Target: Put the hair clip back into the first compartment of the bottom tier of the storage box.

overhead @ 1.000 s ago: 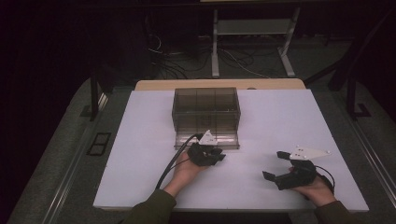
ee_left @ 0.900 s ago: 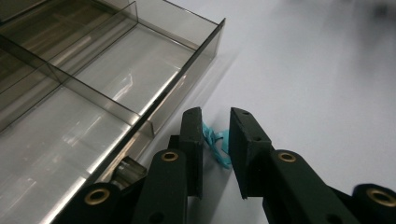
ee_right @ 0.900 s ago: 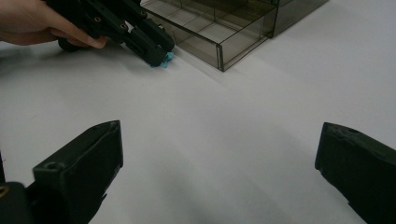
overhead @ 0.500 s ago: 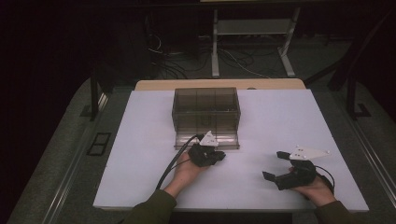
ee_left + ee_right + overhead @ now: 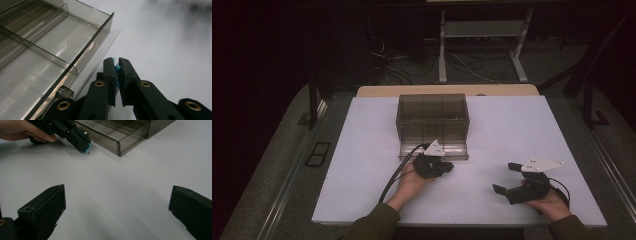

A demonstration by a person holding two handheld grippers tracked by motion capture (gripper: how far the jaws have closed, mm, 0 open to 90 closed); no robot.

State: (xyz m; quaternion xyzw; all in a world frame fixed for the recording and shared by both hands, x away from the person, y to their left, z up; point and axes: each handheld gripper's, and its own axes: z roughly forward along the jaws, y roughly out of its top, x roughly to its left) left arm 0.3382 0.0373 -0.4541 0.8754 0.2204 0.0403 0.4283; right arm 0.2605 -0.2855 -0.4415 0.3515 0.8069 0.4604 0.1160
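So the left tongs [image 5: 116, 75] are pinched nearly closed on a tiny blue bit [image 5: 115, 67], right beside the pulled-out drawer [image 5: 50, 57] of that smoky plastic organizer box [image 5: 432, 116] on the white tabletop [image 5: 512, 130]; right tongs [image 5: 512, 181] sit wide apart, holding nothing, well off to the side; my guess is the bit goes into a compartment, so pickup's done and the drop is left; drawer looks empty from here.

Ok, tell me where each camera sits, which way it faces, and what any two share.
High view: above the person's side, looking forward and down on the table; forearms, both hands.
Left gripper view: on the left gripper, looking past the box; jaws pinch a blue piece.
Right gripper view: on the right gripper, facing the box; jaws wide apart.
Shared: both gripper views see the box and blue piece.
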